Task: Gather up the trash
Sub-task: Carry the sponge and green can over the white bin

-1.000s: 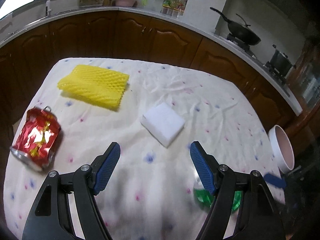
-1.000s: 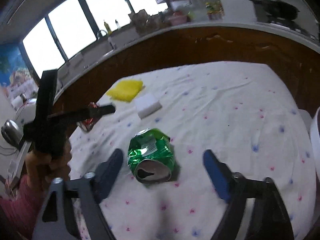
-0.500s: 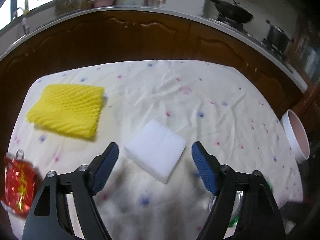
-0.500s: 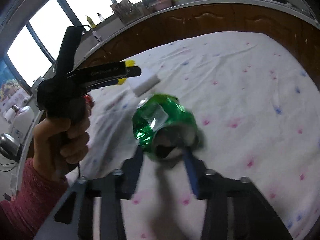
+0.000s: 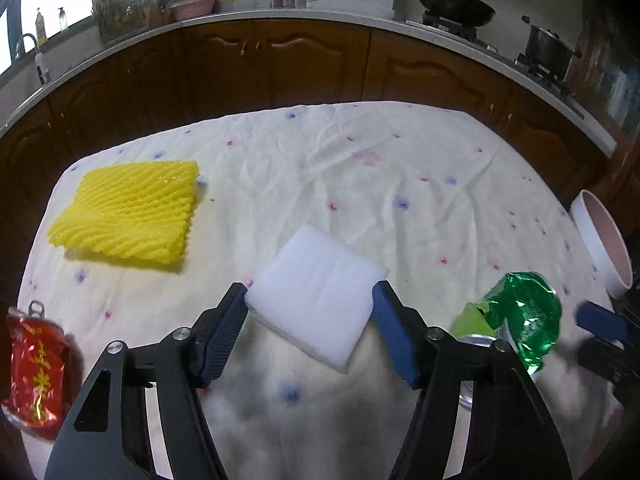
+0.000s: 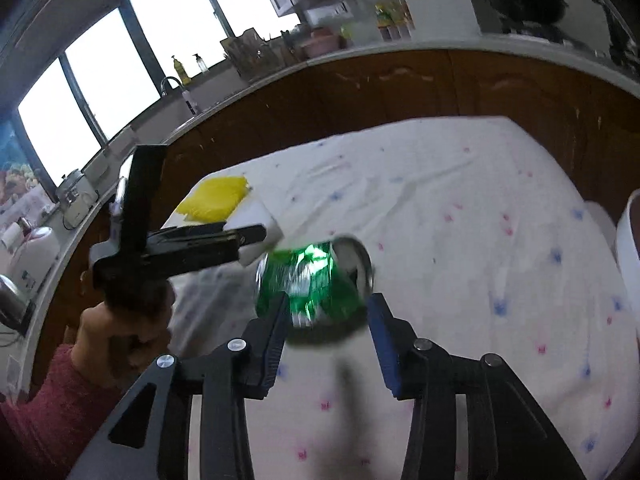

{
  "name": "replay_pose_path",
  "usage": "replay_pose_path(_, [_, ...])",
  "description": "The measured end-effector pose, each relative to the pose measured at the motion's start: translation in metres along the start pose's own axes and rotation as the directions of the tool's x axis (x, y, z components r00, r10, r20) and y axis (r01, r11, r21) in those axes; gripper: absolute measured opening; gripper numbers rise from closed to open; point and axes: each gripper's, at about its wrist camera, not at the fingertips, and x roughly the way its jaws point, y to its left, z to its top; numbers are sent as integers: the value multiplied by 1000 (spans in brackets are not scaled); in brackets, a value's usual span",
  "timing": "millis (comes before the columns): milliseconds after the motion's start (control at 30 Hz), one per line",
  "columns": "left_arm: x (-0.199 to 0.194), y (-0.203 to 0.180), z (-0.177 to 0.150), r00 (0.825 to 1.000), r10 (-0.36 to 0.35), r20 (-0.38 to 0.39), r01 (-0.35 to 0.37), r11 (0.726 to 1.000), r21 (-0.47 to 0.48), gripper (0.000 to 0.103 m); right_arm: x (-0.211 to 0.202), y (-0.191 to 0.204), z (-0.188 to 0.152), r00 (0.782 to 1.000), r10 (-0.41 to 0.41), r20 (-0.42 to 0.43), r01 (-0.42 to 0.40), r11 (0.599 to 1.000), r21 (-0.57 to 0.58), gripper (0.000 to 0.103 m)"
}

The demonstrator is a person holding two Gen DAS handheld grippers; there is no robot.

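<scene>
My right gripper (image 6: 326,312) is shut on a crushed green can (image 6: 310,280) and holds it above the flowered tablecloth; the can also shows at the right of the left wrist view (image 5: 520,320). My left gripper (image 5: 310,312) is open, its blue pads on either side of a white foam block (image 5: 320,296) that lies on the cloth. A yellow foam net (image 5: 128,210) lies at the far left. A crushed red can (image 5: 36,376) lies at the near left edge.
A white bin with a pink inside (image 5: 602,246) stands off the table's right edge; its rim shows in the right wrist view (image 6: 628,256). Dark wooden cabinets (image 5: 280,64) and a counter curve behind the table. The person's left hand (image 6: 120,320) holds the other gripper.
My right gripper closed on the green can and lifted it off the cloth. My left gripper moved forward so that the white foam block sits between its open pads.
</scene>
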Motion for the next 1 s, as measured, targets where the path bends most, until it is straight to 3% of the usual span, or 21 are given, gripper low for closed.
replay_pose_path(267, [-38, 10, -19, 999, -38, 29, 40, 995, -94, 65, 36, -1, 14, 999, -40, -12, 39, 999, -24, 38])
replay_pose_path(333, [-50, 10, -24, 998, -49, 46, 54, 992, -111, 65, 40, -1, 14, 999, -41, -14, 40, 999, -27, 33])
replay_pose_path(400, [-58, 6, -28, 997, -57, 60, 64, 990, -122, 65, 44, 1, 15, 999, -49, -13, 49, 998, -39, 15])
replay_pose_path(500, [-67, 0, -30, 995, -71, 73, 81, 988, -135, 65, 42, 3, 13, 998, -61, -8, 61, 996, -61, 14])
replay_pose_path(700, [-85, -25, -31, 987, -116, 108, 130, 983, -129, 65, 7, 0, 15, 996, -63, 57, 67, 996, -66, 13])
replay_pose_path(1000, [-100, -88, -30, 972, -199, 125, 208, 976, -60, 64, -60, -51, 2, 986, -118, 116, 114, 993, 39, 13])
